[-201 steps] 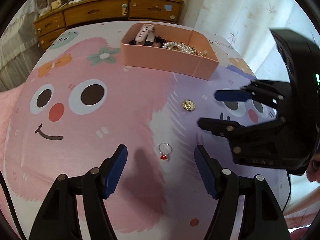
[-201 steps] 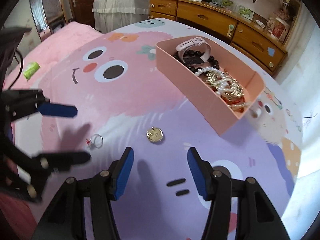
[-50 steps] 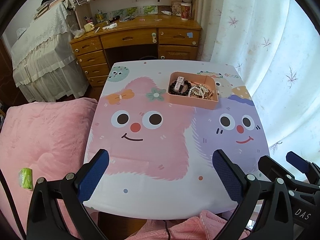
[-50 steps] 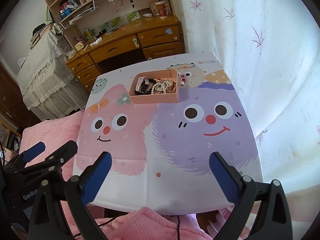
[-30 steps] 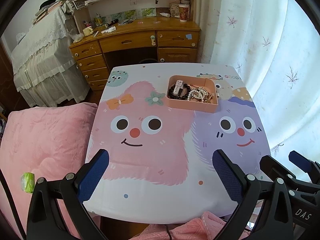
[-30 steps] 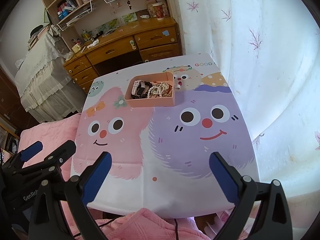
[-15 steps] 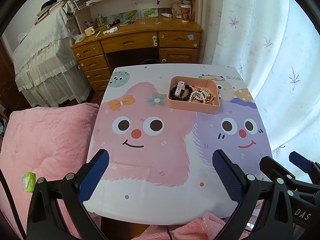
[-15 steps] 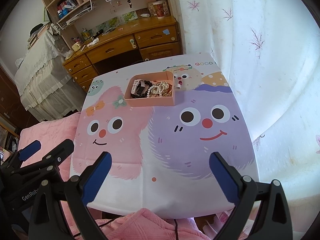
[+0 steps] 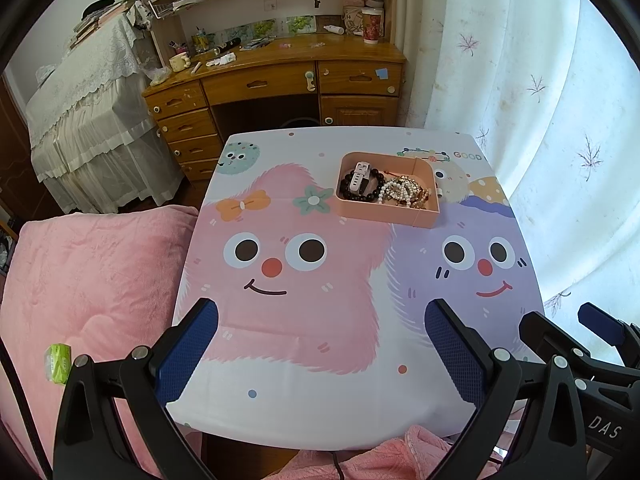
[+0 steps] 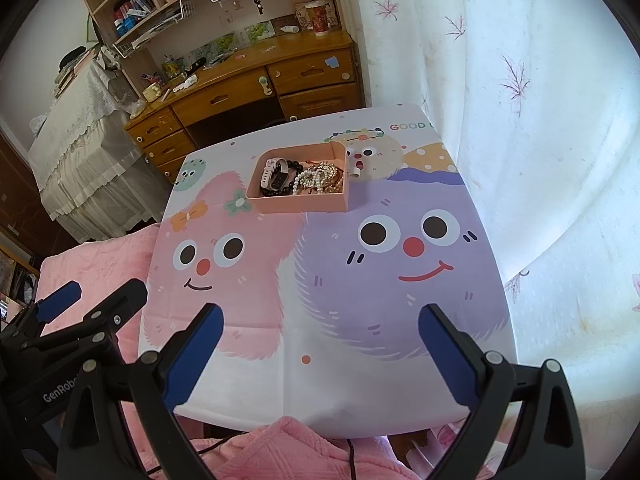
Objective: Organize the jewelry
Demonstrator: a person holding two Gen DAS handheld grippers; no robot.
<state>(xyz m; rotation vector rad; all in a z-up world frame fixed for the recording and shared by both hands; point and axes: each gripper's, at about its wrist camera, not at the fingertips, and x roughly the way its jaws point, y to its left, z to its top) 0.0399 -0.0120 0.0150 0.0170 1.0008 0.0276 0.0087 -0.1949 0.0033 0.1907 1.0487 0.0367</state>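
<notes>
In the pink tray (image 9: 384, 214) sit the watch (image 9: 357, 179), black beads (image 10: 297, 167) & pearls (image 9: 394, 190); no loose jewelry visible outside it, so I judge sorting approx done. Left gripper (image 9: 320, 344) & right gripper (image 10: 320, 344) hang well short of tray, both spread wide, empty.

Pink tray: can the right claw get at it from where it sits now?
Probably yes. The right claw is open and holds nothing, hovering at the table's near edge. Only bare printed tablecloth lies between it and the pink tray at the far end, though it needs a long forward reach.
</notes>
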